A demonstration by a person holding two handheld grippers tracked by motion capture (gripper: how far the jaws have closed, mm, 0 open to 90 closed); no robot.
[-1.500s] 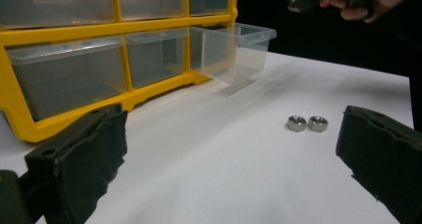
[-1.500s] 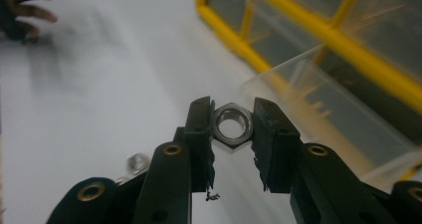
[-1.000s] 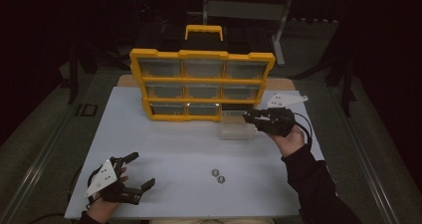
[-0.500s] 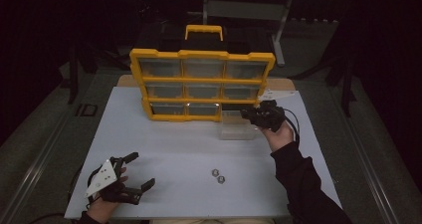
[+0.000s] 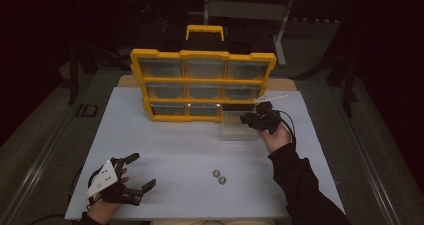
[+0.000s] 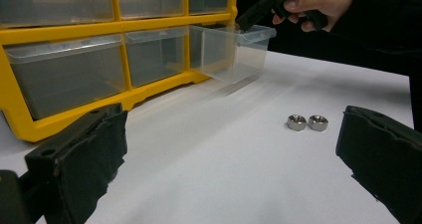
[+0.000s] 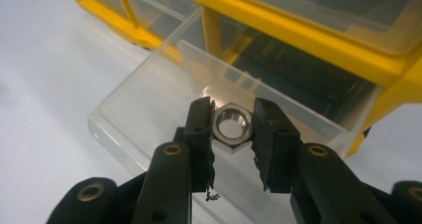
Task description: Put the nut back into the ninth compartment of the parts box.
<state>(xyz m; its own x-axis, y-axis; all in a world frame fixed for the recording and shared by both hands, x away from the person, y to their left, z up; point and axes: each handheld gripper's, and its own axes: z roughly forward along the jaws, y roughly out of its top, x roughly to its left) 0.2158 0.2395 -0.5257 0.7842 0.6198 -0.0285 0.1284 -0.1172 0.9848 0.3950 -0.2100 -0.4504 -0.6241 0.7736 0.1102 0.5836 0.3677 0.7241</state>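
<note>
**A:** So what's the left gripper (image 5: 132, 177) up to?

**B:** Just sitting on the table's (image 5: 175, 145) near left corner, jaws spread wide, nothing in them. Two loose nuts (image 5: 219, 176) lie to its right.

**A:** And the right gripper (image 7: 233, 127)?

**B:** It's clamped on a nut (image 7: 231, 125), hovering over the clear drawer (image 5: 239, 132) that's out on the table, just in front of the yellow organizer (image 5: 202, 79).

A yellow organizer (image 5: 202, 80) with clear drawers stands upright at the far side of the white tabletop (image 5: 165, 150), and two metal nuts (image 5: 219, 176) lie side by side.
</note>
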